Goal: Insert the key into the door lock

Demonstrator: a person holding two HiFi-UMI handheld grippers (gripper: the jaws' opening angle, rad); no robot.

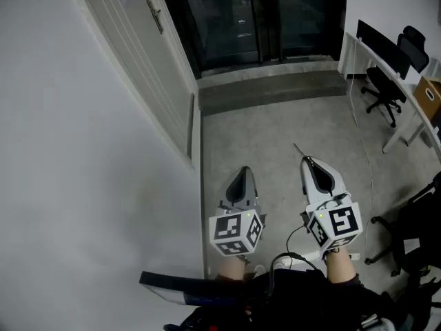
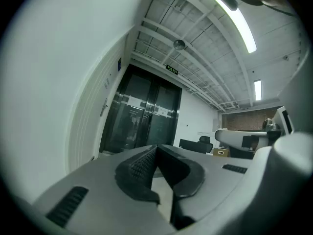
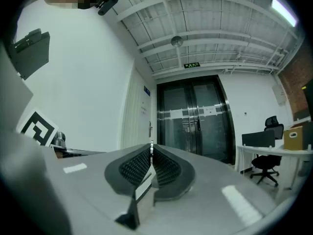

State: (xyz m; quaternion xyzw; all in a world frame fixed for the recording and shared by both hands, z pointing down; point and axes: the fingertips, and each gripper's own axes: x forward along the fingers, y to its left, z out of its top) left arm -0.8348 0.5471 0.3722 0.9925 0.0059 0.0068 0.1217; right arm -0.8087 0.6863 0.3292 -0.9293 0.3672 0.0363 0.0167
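Key (image 1: 298,149) clamped in right gripper (image 1: 307,160), tip poking forward; left gripper (image 1: 242,172) clenched empty beside it, well apart from door handle (image 1: 155,14).

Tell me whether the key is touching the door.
Apart. The head view shows the key sticking out of the right tongs, with a wide stretch of floor between it and the door.

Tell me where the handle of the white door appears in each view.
Head view: door handle, top left.
Left gripper view: door handle, left of centre.
Right gripper view: door handle, near centre.
Shared landmark: dark glass doors, right of it in every view.
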